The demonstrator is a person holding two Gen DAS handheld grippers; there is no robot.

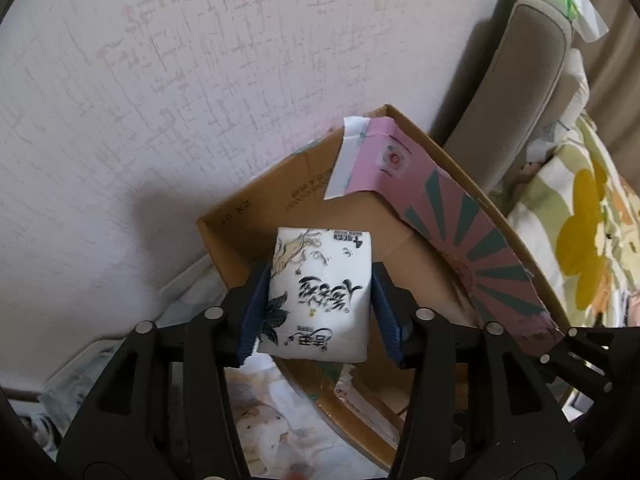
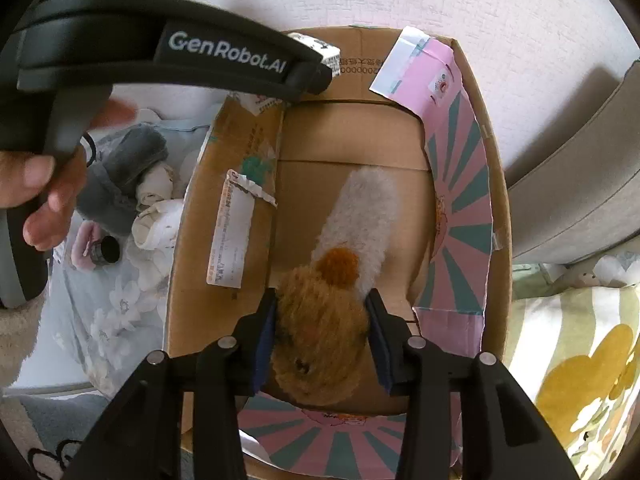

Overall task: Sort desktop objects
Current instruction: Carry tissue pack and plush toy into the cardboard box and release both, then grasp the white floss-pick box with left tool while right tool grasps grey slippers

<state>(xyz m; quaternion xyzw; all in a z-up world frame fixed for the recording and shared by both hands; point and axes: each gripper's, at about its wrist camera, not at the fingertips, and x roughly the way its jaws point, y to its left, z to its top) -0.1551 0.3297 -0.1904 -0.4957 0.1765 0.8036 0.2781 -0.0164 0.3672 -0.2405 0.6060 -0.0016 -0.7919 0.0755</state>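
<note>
Brown corrugated cardboard makes up the open box that both grippers point down into; it stands against a pale textured wall, and a pink-and-teal sunburst printed sheet lines its right inner wall and near edge. The right gripper holds a plush toy with an orange-brown fuzzy body, a small orange pom and a long pale grey fluffy tail; its blue pads press on either side of the body, jaws fairly narrow, and the toy hangs above the box floor with the tail stretched toward the far wall. The left gripper has a white soft pack of tissues printed with black ink-style lettering and leaves between its blue pads: the left pad lies against the pack, while at the right pad I cannot tell whether it presses or stands just off. The pack sits over the near left corner of the box. In the right wrist view a hand grips the left tool's black handle. Left of the box, on a floral cloth, lie a grey plush slipper, cream socks and a small dark cylinder. A beige headboard and a yellow-flowered bedspread lie to the right
</note>
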